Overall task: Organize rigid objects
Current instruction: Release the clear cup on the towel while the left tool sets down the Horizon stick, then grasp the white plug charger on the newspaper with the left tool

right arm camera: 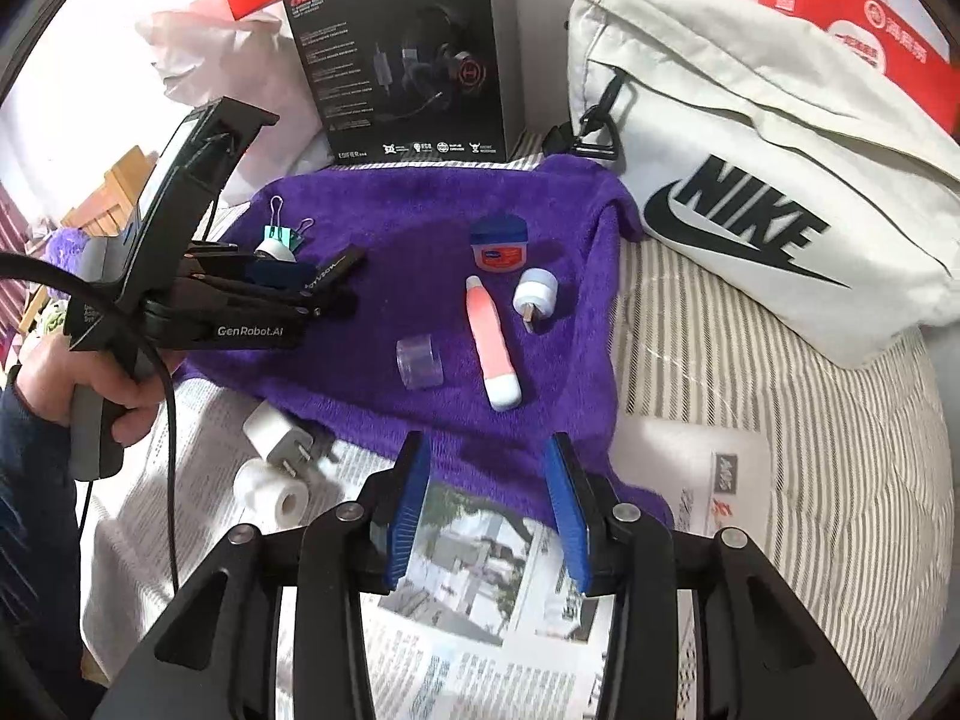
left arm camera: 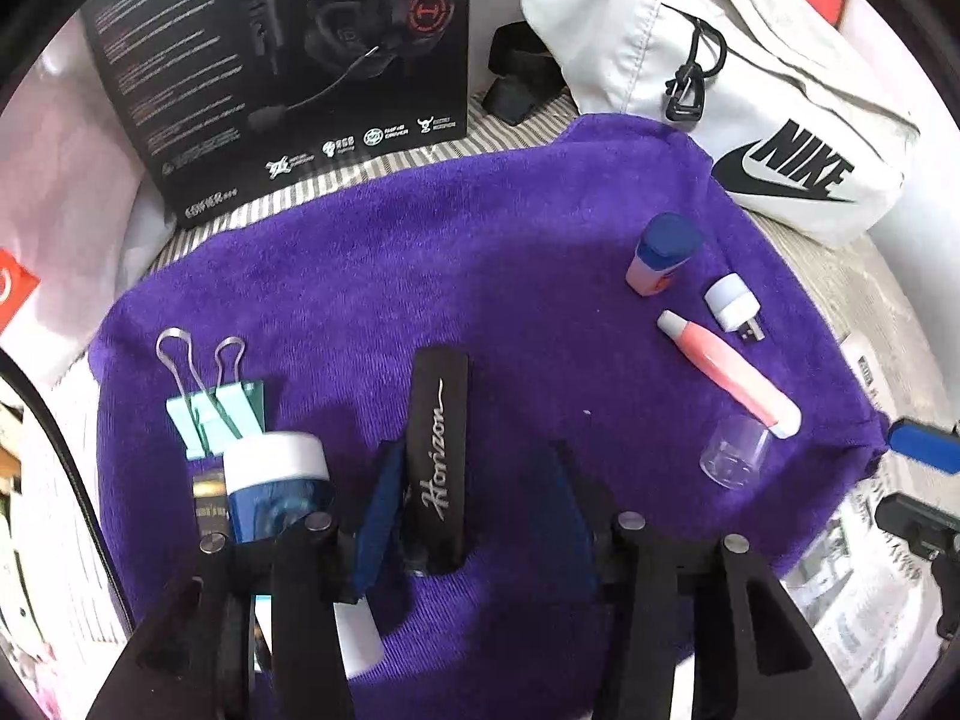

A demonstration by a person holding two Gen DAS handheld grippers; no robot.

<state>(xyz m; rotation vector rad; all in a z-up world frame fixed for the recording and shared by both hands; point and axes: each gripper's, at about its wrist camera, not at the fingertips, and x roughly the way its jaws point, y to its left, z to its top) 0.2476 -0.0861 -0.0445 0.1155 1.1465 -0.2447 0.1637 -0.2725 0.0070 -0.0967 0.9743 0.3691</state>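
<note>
A purple towel (left arm camera: pixel 420 270) holds the small items. A black case marked Horizon (left arm camera: pixel 438 450) lies on it between the fingers of my left gripper (left arm camera: pixel 477 456). The jaws stand apart: the left pad is close beside the case and the right pad is clear of it. Left of it stand teal binder clips (left arm camera: pixel 210 414) and a white-capped blue jar (left arm camera: pixel 276 480). Further right lie a blue-lidded jar (right arm camera: pixel 499 243), a pink tube (right arm camera: pixel 492 342), a white USB plug-in piece (right arm camera: pixel 536 294) and a clear cap (right arm camera: pixel 420 363). My right gripper (right arm camera: pixel 486 444) hangs open over the newspaper with nothing in it.
A black headset box (right arm camera: pixel 408 60) and a white Nike bag (right arm camera: pixel 750 180) stand behind the towel. Newspaper (right arm camera: pixel 480 600) covers the striped bedding in front. A white charger plug (right arm camera: pixel 276 438) and a roll of white tape (right arm camera: pixel 270 489) lie left of it. A hand (right arm camera: pixel 72 384) holds the left gripper.
</note>
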